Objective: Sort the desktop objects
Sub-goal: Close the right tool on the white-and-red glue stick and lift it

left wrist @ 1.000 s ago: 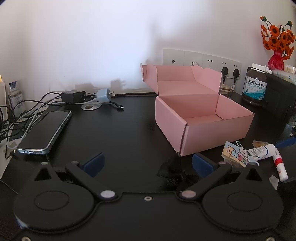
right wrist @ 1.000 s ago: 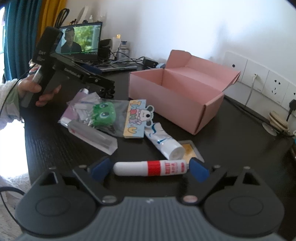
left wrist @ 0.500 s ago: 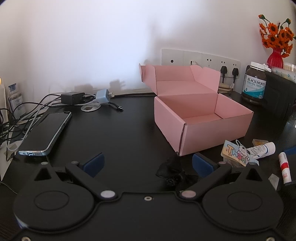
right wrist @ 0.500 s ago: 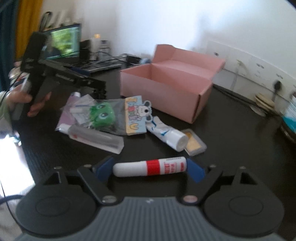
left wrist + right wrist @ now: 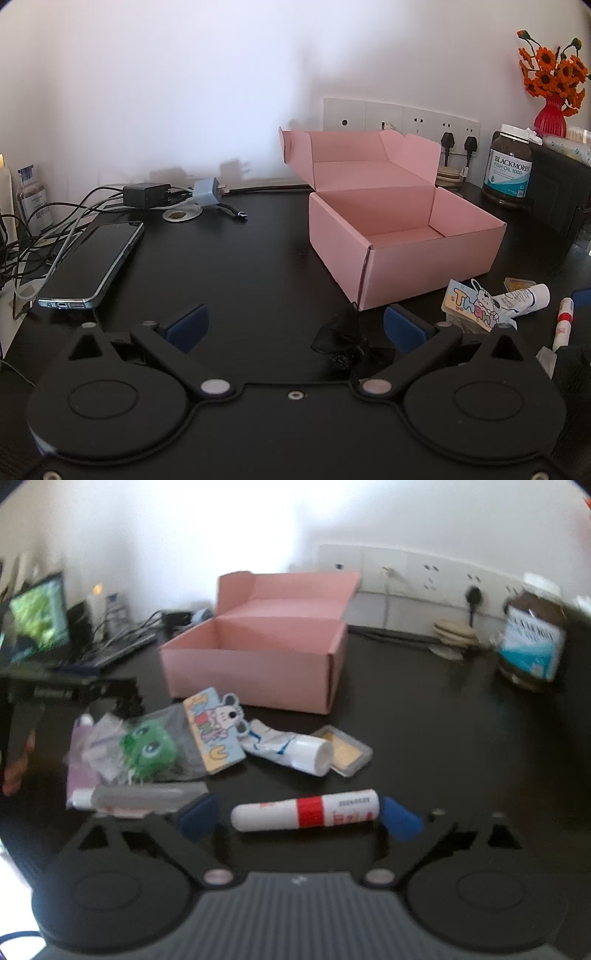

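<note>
Left wrist view sharp, soft daylight; faint shadows on wall (image 5: 221, 92) behind chargers. Right wrist view motion-blurred throughout, wall blown out w/ glare. Both: fisheye bending, dark vignette at corners.

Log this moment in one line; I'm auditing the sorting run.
right gripper: jaws opening, glue stick lying between them | left gripper: open, empty | pink box: open, nothing visible inside
</note>
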Tool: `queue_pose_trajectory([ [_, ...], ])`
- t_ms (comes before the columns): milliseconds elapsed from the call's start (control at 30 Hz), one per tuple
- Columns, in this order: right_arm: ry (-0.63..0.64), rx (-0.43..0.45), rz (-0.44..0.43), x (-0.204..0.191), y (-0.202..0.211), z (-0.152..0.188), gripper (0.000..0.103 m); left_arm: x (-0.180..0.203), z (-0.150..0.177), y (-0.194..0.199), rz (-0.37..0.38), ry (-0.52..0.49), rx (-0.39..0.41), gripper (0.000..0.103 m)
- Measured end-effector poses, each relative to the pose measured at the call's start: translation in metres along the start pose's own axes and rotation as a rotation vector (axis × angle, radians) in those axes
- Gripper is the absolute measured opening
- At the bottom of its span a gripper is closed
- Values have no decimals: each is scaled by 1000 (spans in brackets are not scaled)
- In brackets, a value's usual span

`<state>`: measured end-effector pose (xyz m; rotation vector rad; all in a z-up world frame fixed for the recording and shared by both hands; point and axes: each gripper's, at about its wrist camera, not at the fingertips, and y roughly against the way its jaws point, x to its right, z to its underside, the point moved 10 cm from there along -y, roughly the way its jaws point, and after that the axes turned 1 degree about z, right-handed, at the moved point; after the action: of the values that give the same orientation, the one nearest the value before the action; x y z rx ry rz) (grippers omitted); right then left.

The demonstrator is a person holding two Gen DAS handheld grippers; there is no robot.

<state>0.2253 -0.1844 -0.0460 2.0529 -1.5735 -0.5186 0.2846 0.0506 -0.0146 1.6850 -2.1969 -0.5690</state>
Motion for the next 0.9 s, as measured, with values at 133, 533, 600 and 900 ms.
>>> queue_pose_trajectory([
  [133, 171, 21, 19, -9, 4, 0, 100, 0, 0, 0, -2, -6, 2, 103],
  [533, 106, 13, -45, 0, 1, 3, 93, 0, 0, 0, -1, 1, -2, 103],
  [600, 95, 15, -55, 1, 2, 4, 88, 0, 0, 0, -1, 1, -2, 103],
  [900, 35, 20, -54, 8, 5, 10, 88, 0, 1, -1, -2, 2, -3, 103],
])
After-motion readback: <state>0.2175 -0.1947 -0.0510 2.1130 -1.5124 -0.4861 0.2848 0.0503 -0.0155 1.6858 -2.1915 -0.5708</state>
